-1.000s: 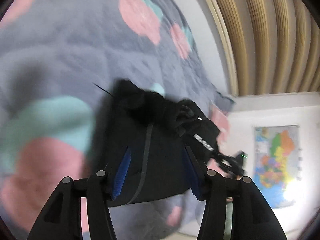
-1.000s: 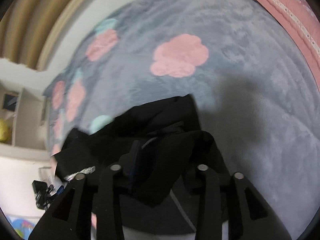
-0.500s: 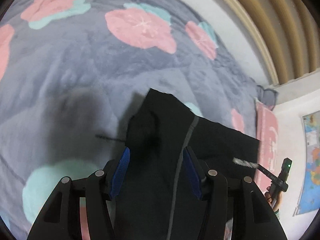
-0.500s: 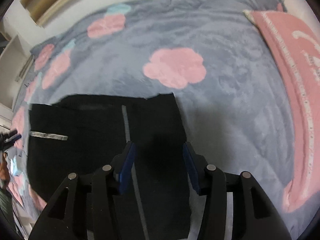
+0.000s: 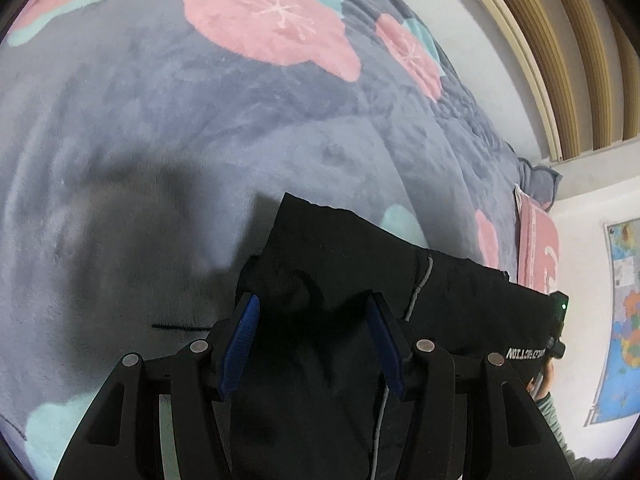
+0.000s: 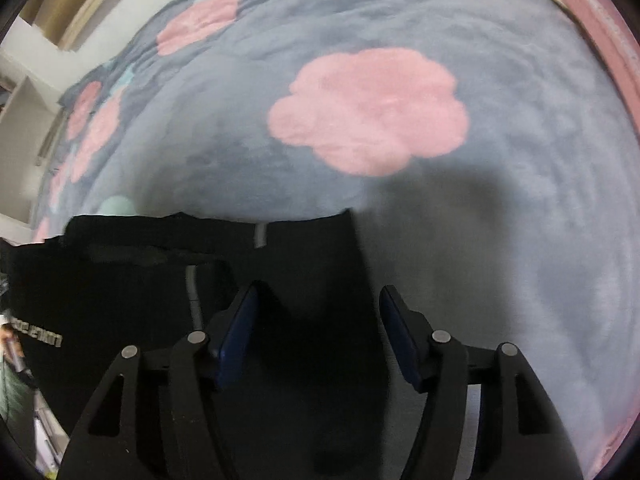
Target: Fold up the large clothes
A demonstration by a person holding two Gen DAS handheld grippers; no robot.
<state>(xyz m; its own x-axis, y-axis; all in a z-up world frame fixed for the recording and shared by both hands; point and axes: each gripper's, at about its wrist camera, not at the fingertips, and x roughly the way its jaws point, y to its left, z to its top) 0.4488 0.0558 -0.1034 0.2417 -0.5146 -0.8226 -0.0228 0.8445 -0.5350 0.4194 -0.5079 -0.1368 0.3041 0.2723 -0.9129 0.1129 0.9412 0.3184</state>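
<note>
In the left wrist view, the left gripper [image 5: 312,320] fills the bottom of the frame, its two blue-padded fingers [image 5: 240,340] spread apart. The black garment [image 5: 340,280] lies between and beneath them, but the pads do not press on it; a gap shows on each side. A thin grey seam [image 5: 422,284] runs down the cloth just right of the right-hand finger, and white lettering [image 5: 526,354] sits on the fabric at lower right. Just past that lettering, at the right edge, a small dark device with a green light [image 5: 562,306] is only partly seen.

In the right wrist view, the right gripper [image 6: 318,320] likewise takes the bottom of the frame. Its jaws have just been opening, and they stand apart with the garment's right-hand corner [image 6: 320,264] lying under the gap; the pads are clear of the cloth. The garment spreads from the centre to the left edge, flat on the bed, with a grey stripe [image 6: 194,292] and a line of white lettering [image 6: 38,330] at lower left.

Beyond the garment, in both views, the grey plush blanket [image 5: 200,140] with pink flowers [image 6: 368,112] and mint patches covers the bed. A pink cloth [image 6: 600,28] lies along the upper right of the right wrist view. Farthest off, in the left wrist view, are a ribbed beige curtain [image 5: 560,40] at upper right and a map [image 5: 624,320] on the wall at right.
</note>
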